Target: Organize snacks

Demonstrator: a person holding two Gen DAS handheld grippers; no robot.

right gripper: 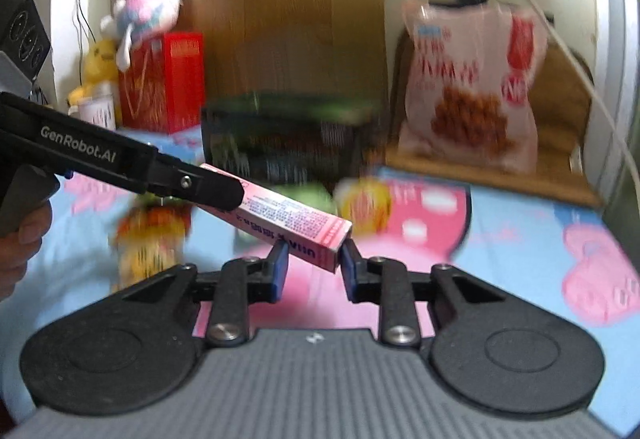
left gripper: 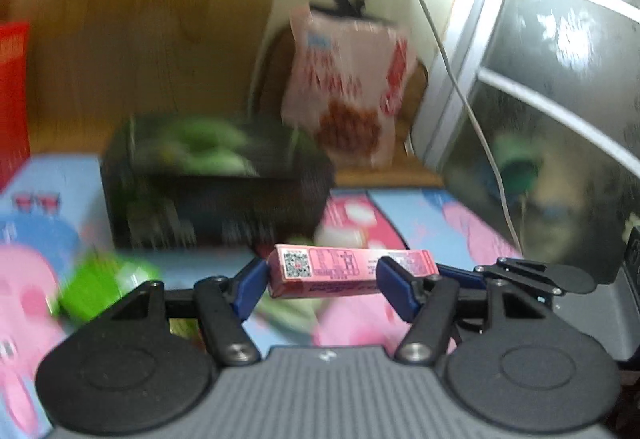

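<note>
One slim pink carton [left gripper: 352,271] hangs in the air above a cartoon-printed blue and pink cloth [right gripper: 520,239]. It bears a QR code on one face and rows of small print too blurred to read. The left claw [left gripper: 320,281] clamps it across its length, blue pads on both sides; the right claw [right gripper: 314,263] pinches its far end between its own pads. "GenRobot.AI" is printed on the left claw's arm. Behind lie one dark box [left gripper: 216,179] with green artwork, one pale snack bag [right gripper: 472,87] hanging upright, and one red box [right gripper: 164,79].
</note>
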